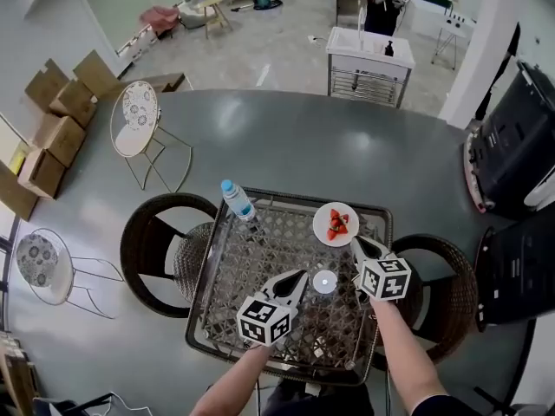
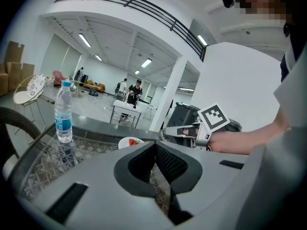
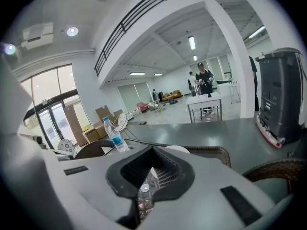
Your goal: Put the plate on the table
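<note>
The plate (image 1: 323, 218), round and white with cut strawberries (image 1: 338, 224) on it, sits on the glass-topped wicker table (image 1: 251, 263), in the far right corner. Judged from that, the placing is either done or not yet called for. The right gripper (image 1: 355, 242) is the nearer tool. Its tips point up-table and lie just beside the plate's near right edge, apart from it as far as the head view shows. The left gripper (image 1: 301, 276) lies mid-table, further from the plate, which is ahead of it and to its right. Being round, the plate has no long axis to line up with. Each gripper's own view shows the tips brought together with nothing between them, only wicker visible through the hollow behind the tips. The right gripper view also shows a small round disc (image 1: 324, 281) through that hollow and only a thin white arc of plate past the tips. The left gripper view alone shows the plate rim low against the glass. A water bottle (image 1: 236, 199) stands upright at the far left corner, well clear of both.
</note>
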A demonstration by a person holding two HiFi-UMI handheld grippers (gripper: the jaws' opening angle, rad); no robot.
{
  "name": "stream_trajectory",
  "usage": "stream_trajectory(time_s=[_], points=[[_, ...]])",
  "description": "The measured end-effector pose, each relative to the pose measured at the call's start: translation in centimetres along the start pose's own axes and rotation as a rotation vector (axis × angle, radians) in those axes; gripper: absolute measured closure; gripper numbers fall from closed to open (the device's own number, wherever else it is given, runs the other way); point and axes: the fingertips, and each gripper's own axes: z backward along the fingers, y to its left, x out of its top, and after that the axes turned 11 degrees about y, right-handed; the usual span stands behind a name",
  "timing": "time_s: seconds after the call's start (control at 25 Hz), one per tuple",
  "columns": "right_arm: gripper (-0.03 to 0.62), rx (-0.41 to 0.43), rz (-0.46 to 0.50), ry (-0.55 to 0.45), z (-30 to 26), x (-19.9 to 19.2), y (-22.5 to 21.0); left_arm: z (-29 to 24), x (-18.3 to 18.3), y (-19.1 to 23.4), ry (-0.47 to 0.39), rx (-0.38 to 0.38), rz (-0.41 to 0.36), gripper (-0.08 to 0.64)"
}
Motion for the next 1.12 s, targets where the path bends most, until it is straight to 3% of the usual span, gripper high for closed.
stream_trajectory(time_s=[0.52,1.12], points=[[0.586,0.027,0.25,-0.232,9.5,4.0,8.6,4.2,3.9,-4.2,-0.066,-0.044,-0.1,0.552],[0.586,0.053,0.301,-0.312,15.7,2.6,14.7,9.6,3.5,-7.0,-0.101,-0.057,-0.125,0.554]])
